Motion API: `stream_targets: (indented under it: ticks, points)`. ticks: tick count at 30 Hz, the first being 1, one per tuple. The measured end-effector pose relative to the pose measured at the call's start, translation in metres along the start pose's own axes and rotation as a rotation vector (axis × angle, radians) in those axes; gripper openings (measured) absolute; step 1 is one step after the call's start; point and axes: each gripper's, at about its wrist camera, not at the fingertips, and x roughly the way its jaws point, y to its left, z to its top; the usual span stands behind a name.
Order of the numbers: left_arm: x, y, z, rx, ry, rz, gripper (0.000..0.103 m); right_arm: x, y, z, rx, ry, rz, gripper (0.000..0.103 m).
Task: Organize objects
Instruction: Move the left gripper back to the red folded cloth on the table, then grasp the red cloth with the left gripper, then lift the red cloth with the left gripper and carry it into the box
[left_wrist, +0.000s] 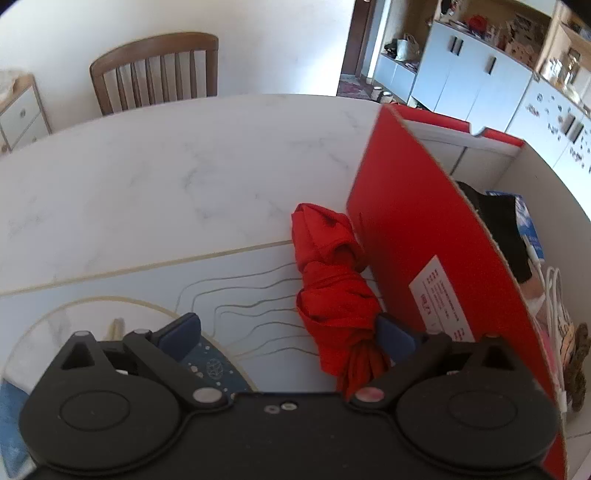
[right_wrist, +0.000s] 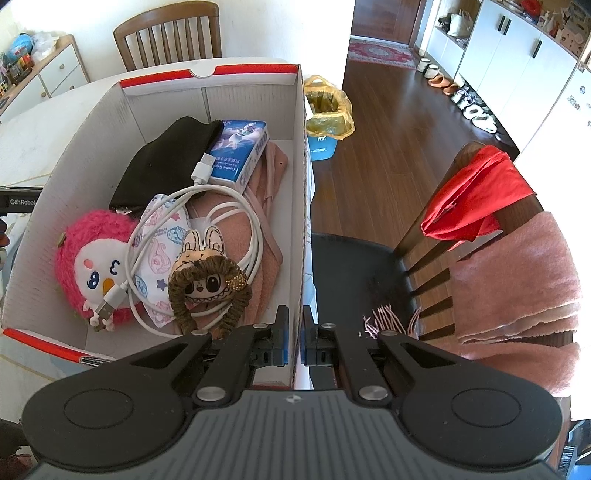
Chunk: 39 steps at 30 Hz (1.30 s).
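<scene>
Marble table (left_wrist: 147, 177) is bearing a red cloth (left_wrist: 332, 280) between the wide-open left gripper (left_wrist: 291, 332), risking a snag against the box (right_wrist: 299, 221) wall the right gripper (right_wrist: 294, 332) is clamping.

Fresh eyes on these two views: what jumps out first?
The red cardboard box, packed with a pink plush penguin, a white cable and a brown-haired doll; the right gripper is clamped on its wall. Outside it, a twisted red cloth lies on the table between the open left gripper's fingers.

box label (left_wrist: 441, 299): text too small | pink scarf (right_wrist: 517, 280): cut off at right edge
</scene>
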Motion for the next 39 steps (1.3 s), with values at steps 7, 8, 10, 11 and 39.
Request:
stream_targets:
  ticks: [7, 8, 10, 11, 39]
  points:
    - [0.01, 0.006, 0.001, -0.071, 0.035, -0.121, 0.081, 0.003, 0.004, 0.002, -0.002, 0.011, -0.002, 0.005]
    - [0.012, 0.005, 0.001, -0.069, 0.032, -0.127, 0.078, 0.003, 0.004, 0.003, -0.002, 0.011, -0.001, 0.005]
    - [0.015, 0.003, 0.003, -0.071, 0.033, -0.157, 0.067, 0.003, 0.004, 0.002, -0.003, 0.013, -0.002, 0.005]
    - [0.016, 0.002, 0.004, -0.072, 0.035, -0.162, 0.064, 0.004, 0.005, 0.003, -0.003, 0.013, -0.002, 0.005]
    - [-0.08, -0.017, 0.012, 0.0, -0.067, -0.129, 0.023, 0.001, 0.006, 0.007, -0.003, -0.016, 0.0, 0.005]
